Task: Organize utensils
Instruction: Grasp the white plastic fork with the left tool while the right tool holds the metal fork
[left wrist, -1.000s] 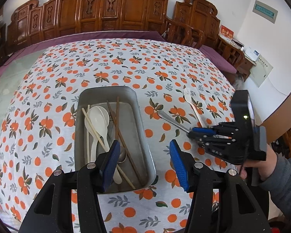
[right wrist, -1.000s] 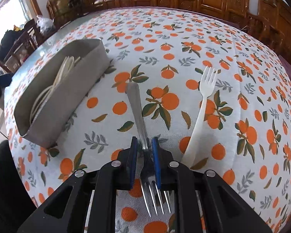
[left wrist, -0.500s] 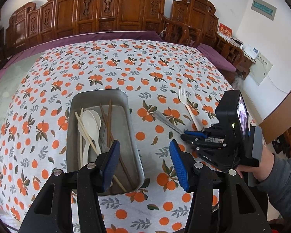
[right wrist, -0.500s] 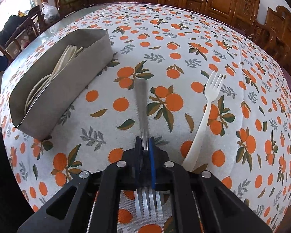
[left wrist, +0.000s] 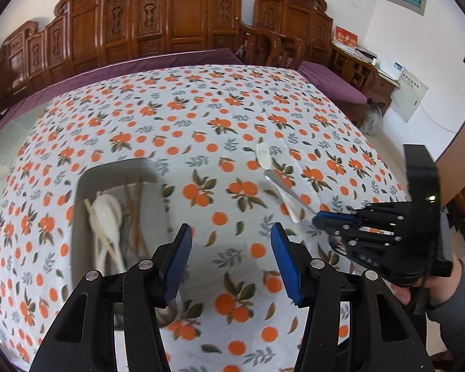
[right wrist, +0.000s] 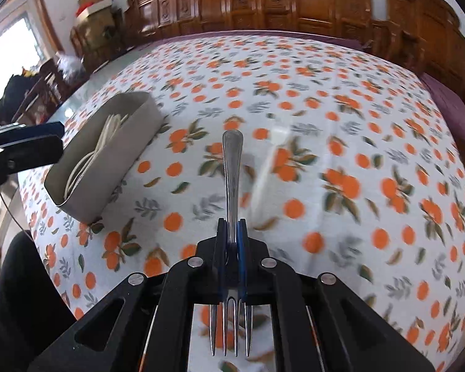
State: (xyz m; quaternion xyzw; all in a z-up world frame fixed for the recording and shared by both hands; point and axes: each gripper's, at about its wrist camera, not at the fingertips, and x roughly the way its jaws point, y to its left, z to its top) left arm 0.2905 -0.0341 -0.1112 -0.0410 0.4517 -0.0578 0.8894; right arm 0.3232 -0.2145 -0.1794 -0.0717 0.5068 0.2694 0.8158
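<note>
Left wrist view first: metal tray [left wrist: 77, 210] sits far left on the orange-print tablecloth [left wrist: 201, 117], holding white spoons [left wrist: 107, 214] and brown chopsticks [left wrist: 136, 214], all a bit blurred. My left gripper [left wrist: 231, 257] hangs just right of the tray, jaws spread wide, nothing between the blue pads. Further right, a white plastic fork [left wrist: 265, 158] lies flat on the cloth. Far right is my right gripper [left wrist: 319, 218], pads pinched together on the metal fork [left wrist: 286, 192], handle pointing away toward the table centre and looking lifted off the cloth, though blur makes that hard to confirm.

Right wrist view, left to right: left gripper [right wrist: 31, 145] pokes in at the left edge, next to the tray [right wrist: 108, 167], spoons [right wrist: 108, 130] visible inside. Centre, right gripper [right wrist: 232, 238] is clamped tight on the metal fork [right wrist: 232, 167] at the neck, tines sticking back toward the camera, handle pointing forward over the tablecloth [right wrist: 356, 124]. Just right of that handle, the white plastic fork [right wrist: 269, 161] lies on the cloth, smeared by motion. Metal fork is well apart from the tray, over open cloth.
</note>
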